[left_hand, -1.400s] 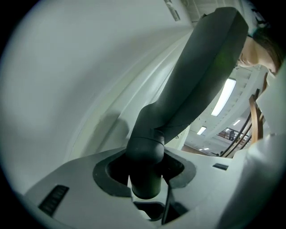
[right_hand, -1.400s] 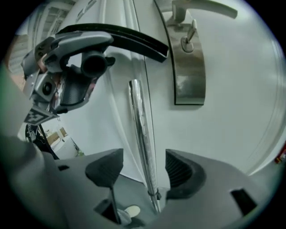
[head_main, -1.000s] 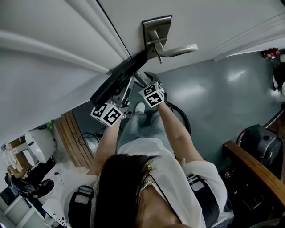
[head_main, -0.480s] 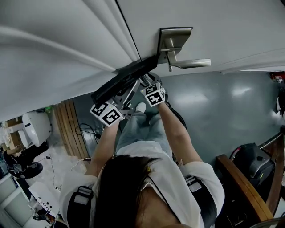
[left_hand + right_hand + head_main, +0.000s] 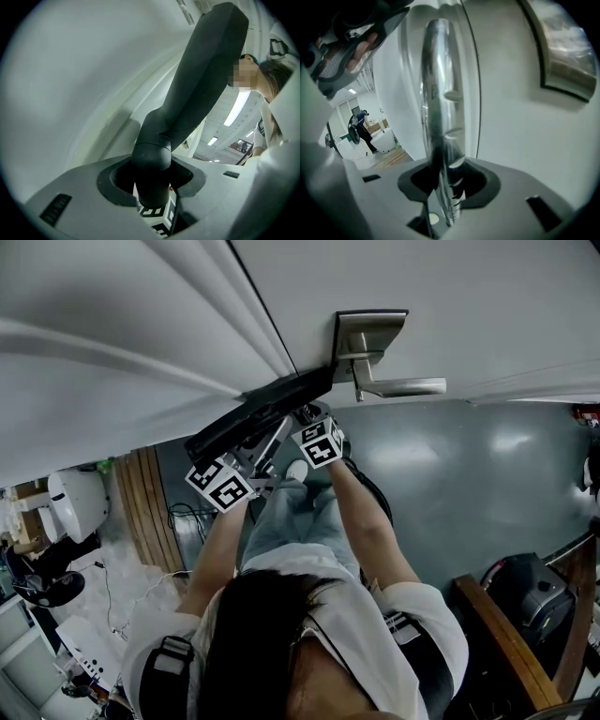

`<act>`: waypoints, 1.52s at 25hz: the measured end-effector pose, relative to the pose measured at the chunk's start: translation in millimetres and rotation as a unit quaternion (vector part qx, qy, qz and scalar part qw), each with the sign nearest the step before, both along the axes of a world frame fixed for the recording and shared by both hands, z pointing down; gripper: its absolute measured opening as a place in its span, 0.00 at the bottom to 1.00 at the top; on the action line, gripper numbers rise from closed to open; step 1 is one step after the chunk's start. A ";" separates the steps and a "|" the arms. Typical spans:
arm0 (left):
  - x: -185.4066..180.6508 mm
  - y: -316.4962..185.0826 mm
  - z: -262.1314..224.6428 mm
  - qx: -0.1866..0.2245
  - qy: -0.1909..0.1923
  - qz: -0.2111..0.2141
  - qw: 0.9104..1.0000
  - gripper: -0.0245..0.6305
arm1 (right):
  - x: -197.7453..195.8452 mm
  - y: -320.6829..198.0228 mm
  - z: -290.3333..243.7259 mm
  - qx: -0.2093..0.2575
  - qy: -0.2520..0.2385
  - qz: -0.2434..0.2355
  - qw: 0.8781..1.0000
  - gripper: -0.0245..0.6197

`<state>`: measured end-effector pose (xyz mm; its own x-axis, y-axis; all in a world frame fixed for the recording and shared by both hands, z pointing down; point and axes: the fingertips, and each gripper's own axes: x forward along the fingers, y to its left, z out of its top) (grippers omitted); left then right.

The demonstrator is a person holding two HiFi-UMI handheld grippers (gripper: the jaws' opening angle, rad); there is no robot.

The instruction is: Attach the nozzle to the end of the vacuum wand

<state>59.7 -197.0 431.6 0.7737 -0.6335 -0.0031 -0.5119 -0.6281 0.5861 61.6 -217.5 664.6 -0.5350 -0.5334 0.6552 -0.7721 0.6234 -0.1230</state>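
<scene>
1. The black nozzle (image 5: 258, 413) lies aslant close against the door (image 5: 450, 277). Its upper end is just beside the lever handle (image 5: 398, 387).
2. Open grey floor (image 5: 469, 465) spreads to the right of the hands.
3. We see the left gripper (image 5: 152, 187) clamped on the nozzle's round neck.
4. The right gripper (image 5: 447, 187), whose jaws have just been closing, grips the shiny vacuum wand (image 5: 440, 93), which stands upright between them.
</scene>
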 end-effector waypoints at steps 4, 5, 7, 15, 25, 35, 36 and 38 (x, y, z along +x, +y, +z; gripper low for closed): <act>-1.6 -1.9 -0.8 0.000 0.003 -0.001 1.000 0.29 | -4.1 -2.2 1.7 0.002 0.001 -0.001 1.000 0.24; -2.0 -2.2 -0.4 0.000 0.001 -0.002 1.000 0.29 | -4.9 -2.6 1.6 0.003 0.004 -0.004 1.000 0.23; -2.1 -2.6 0.2 0.002 -0.001 -0.002 1.000 0.29 | -5.8 -3.0 1.2 0.009 0.014 -0.012 1.000 0.22; -0.7 -1.0 -2.2 -0.012 0.038 0.000 0.999 0.29 | -7.6 2.1 0.4 0.015 0.014 -0.019 1.000 0.21; -10.9 14.5 -11.6 -0.012 0.038 -0.009 0.999 0.29 | -9.3 27.3 -12.8 0.028 0.009 -0.028 0.999 0.21; -17.2 28.8 -14.0 -0.015 0.021 -0.026 0.999 0.29 | -3.3 71.4 -22.0 0.033 0.000 -0.045 0.998 0.21; -15.6 30.3 -13.2 -0.016 0.018 -0.026 0.999 0.29 | -2.6 77.2 -22.4 0.034 -0.001 -0.048 0.998 0.21; -11.7 32.2 -10.5 -0.017 0.010 -0.024 1.000 0.29 | -0.8 84.4 -22.4 0.037 0.001 -0.051 0.998 0.21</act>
